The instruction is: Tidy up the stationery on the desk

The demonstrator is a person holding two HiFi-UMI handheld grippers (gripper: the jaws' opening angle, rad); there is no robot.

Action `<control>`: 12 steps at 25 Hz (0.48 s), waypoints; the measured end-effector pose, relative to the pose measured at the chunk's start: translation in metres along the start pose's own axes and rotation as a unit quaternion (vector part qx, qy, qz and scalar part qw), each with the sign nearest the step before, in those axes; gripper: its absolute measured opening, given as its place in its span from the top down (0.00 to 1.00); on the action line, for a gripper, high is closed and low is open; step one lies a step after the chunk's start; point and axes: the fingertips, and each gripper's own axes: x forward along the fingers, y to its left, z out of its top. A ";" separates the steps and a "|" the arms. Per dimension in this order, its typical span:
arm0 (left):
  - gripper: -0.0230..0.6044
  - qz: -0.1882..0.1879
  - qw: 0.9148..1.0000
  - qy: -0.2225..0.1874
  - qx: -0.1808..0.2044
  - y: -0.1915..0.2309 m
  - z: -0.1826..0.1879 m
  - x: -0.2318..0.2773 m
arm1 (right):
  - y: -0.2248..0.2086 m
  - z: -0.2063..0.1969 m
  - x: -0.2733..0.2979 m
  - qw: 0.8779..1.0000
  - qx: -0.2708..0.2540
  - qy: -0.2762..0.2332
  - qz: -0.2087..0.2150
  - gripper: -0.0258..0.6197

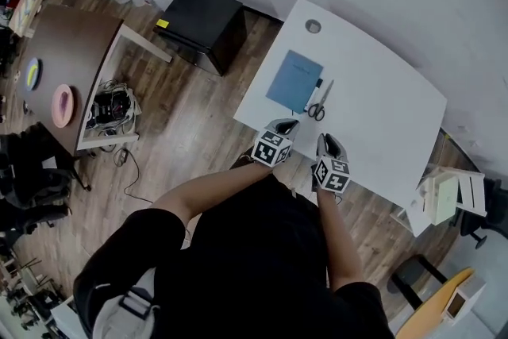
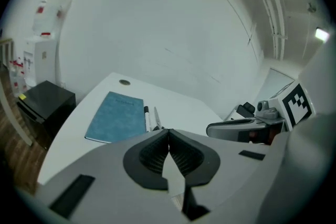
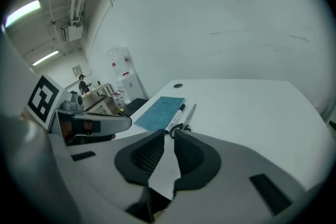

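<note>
A blue notebook [image 1: 294,81] lies on the white desk [image 1: 381,115]. A black-and-white pen [image 1: 317,83] and a pair of scissors [image 1: 320,103] lie right beside its right edge. My left gripper [image 1: 287,125] hovers over the desk's near edge, just short of the notebook, shut and empty. My right gripper [image 1: 328,140] hangs beside it, its jaws a narrow gap apart with nothing between them. The left gripper view shows the notebook [image 2: 116,117], pen [image 2: 147,117] and scissors [image 2: 156,119] beyond the closed jaws [image 2: 168,131]. In the right gripper view the notebook [image 3: 160,112], pen [image 3: 176,117] and scissors [image 3: 186,119] lie ahead of the jaws [image 3: 169,134].
A round cable hole [image 1: 313,26] sits at the desk's far corner. A black cabinet [image 1: 202,24] stands on the wooden floor to the left. A brown table [image 1: 55,67] is further left, and a white shelf unit [image 1: 444,194] stands by the desk's right end.
</note>
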 end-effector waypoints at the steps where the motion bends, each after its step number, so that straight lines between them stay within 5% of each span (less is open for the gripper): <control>1: 0.94 0.008 1.000 -0.012 0.008 -0.013 0.000 -0.009 | 0.001 0.001 -0.015 1.000 0.001 -0.015 0.003 0.86; 7: 0.94 0.013 0.997 -0.073 0.027 -0.124 -0.014 -0.059 | 0.003 -0.006 -0.130 0.994 0.032 -0.103 0.031 0.91; 12: 0.94 0.023 0.990 -0.132 0.052 -0.225 -0.025 -0.099 | 0.004 -0.017 -0.229 0.988 -0.027 -0.145 0.037 0.91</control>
